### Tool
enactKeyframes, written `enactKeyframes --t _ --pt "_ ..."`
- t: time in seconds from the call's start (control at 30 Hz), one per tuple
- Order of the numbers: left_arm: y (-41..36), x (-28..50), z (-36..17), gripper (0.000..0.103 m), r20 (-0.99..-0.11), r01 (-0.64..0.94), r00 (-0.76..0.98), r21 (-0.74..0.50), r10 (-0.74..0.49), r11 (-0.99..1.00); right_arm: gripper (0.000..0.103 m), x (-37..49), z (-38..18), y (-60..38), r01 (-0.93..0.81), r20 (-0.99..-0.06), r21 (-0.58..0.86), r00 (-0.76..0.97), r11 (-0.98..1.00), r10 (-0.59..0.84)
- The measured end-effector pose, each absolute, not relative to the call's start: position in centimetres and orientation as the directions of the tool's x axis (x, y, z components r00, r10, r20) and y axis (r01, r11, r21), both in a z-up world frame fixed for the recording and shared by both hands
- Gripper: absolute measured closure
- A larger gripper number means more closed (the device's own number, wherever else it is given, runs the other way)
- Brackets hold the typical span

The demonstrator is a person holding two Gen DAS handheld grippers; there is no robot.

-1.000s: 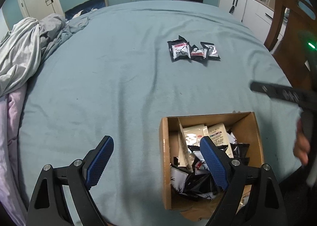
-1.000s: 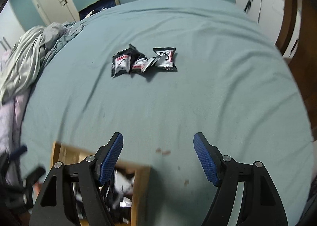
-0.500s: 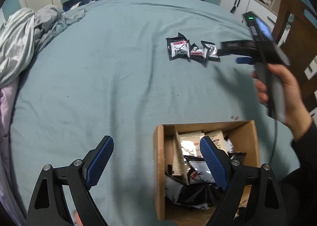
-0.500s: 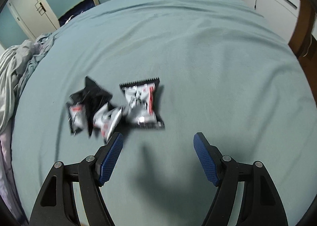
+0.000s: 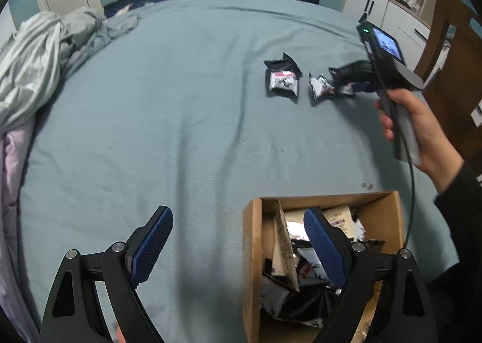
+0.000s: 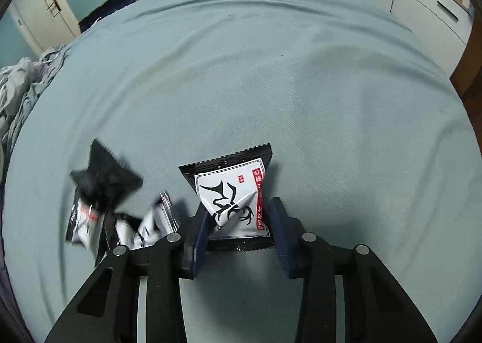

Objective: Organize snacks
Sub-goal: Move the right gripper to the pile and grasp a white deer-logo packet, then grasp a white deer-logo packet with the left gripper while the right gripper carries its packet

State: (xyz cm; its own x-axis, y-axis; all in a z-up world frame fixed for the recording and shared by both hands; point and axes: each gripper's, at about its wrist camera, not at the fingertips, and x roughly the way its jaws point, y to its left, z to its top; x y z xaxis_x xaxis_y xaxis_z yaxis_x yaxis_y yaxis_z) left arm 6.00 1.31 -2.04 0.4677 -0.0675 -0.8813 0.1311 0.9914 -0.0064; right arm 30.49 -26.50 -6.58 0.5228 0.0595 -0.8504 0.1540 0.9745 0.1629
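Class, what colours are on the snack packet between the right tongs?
Snack packet: white front, black edges, red label; clearest in right wrist view.

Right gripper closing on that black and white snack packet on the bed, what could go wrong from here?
The right gripper pinches the black and white snack packet only near its lower end, so it may swing or slip. The other small black and white packets lie close beside the left finger and could be dragged along. The brown cardboard box already looks crowded.

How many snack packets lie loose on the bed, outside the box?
3: one packet between the right hand-held gripper fingers, two blurred ones to its left. More may hide beneath.
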Motion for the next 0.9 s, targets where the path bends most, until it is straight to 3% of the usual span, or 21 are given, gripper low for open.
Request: enactKeyframes --t 0.23,0.37,0.43,0.5,0.7,0.9 --pt "0.9 5.0 -0.6 0.013 -0.832 0.126 0.554 0.097 0.011 0.987 0.074 22.4 -2.4 -28.5 0.174 -0.775 0.357 0.603 0.918 0.188" --pt "-0.7 5.5 0.7 0.013 -0.82 0.175 0.572 0.137 0.013 0.975 0.074 16.5 0.0 -28.4 0.148 -0.756 0.389 0.615 0.909 0.223" --pt "-1.5 6.3 1.2 0.005 -0.821 0.196 0.57 0.135 -0.001 0.971 0.074 13.8 0.4 -28.6 0.146 -0.744 0.403 0.627 0.903 0.231" --pt "-2.4 8.8 1.1 0.0 -0.845 0.227 0.532 0.085 -0.05 0.97 0.074 10.9 0.6 -28.5 0.131 -0.737 0.409 0.631 0.903 0.243" --pt "-4.7 16.4 -1.0 0.0 -0.902 0.194 0.432 0.08 -0.012 0.978 0.074 3.2 -0.1 -28.9 0.085 -0.708 0.478 0.626 0.874 0.326" --pt "-7.2 23.3 -4.7 0.0 -0.934 0.132 0.354 0.106 0.053 0.986 0.074 5.0 -3.5 -30.0 0.171 -0.77 0.516 0.522 0.839 0.367"
